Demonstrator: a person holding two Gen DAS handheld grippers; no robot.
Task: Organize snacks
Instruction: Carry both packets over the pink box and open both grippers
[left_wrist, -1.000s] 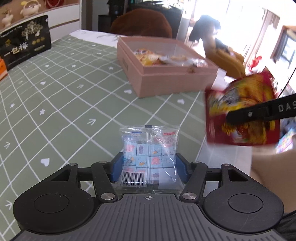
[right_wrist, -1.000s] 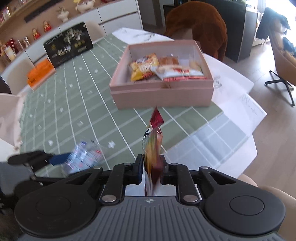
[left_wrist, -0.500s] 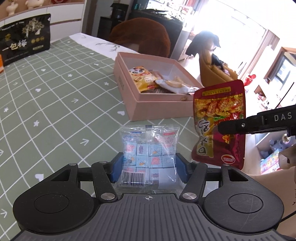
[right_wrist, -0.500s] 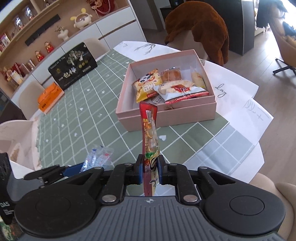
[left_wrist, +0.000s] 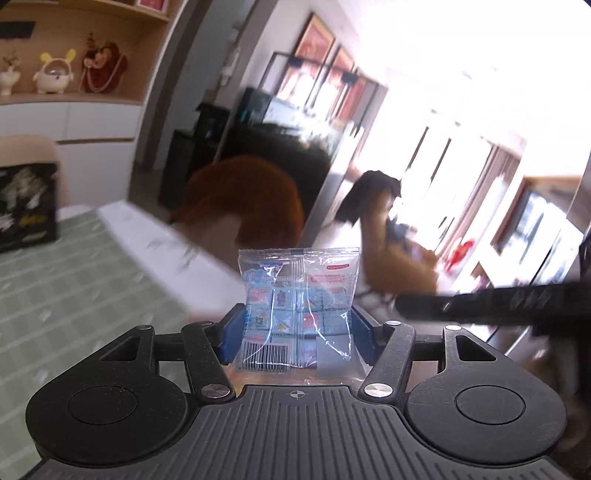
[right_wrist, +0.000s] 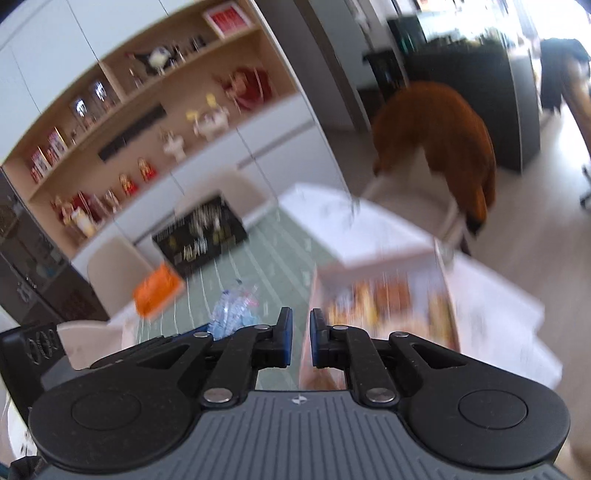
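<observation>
Snack sorting, mid-carry: my left hand-held gripper (left_wrist: 297, 325) holds a clear packet (left_wrist: 299, 306) of small blue cubes by its two side edges, clear of the green-checked worktop (left_wrist: 74, 277). Its jaws have just been opening, with the packet between them and the blue pads (left_wrist: 232, 332) against its edges. My right hand-held gripper (right_wrist: 299, 332) is drawn narrow, and I see nothing between its pads. The pink box (right_wrist: 306, 369), blurred and already carrying snacks, lies just beyond it on the right.

The risk, as I judge it, is the loosening left grip. The slick film could slip free and drop onto the worktop rather than into the box. Both views are smeared, so I could also misjudge the box rim and catch the packet on it.

The packet stands upright, printed face toward the camera. Its barcode end is nearest the hand-held gripper's body and its sealed top edge is far. The long axis runs out along the fingers.
</observation>
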